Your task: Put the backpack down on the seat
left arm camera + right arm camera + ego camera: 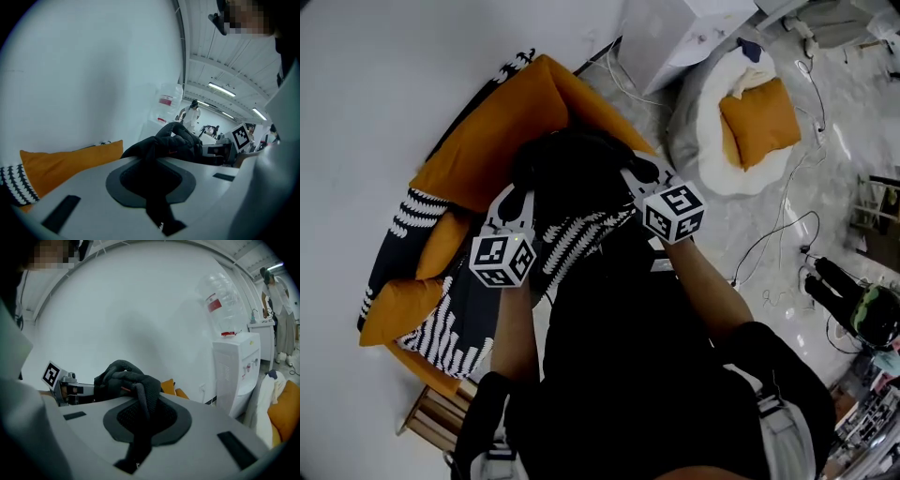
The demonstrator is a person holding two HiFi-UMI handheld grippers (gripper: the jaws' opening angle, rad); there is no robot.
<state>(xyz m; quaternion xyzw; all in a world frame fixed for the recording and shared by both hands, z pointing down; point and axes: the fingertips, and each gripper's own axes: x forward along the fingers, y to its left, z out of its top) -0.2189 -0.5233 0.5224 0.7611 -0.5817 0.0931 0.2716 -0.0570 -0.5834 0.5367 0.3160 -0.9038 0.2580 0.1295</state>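
Left gripper (517, 202) clamped on black strap (157, 206) | right gripper (639, 180) clamped on mesh strap (140, 418) | backpack (572, 173) slung between both over orange seat (487, 141), contact unclear | judged soft, saggy, fairly light; straps safest hold

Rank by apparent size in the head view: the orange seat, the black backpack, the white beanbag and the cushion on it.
1. orange seat
2. white beanbag
3. black backpack, close to the beanbag: nearer the camera and partly hidden, so unsure
4. cushion on the beanbag
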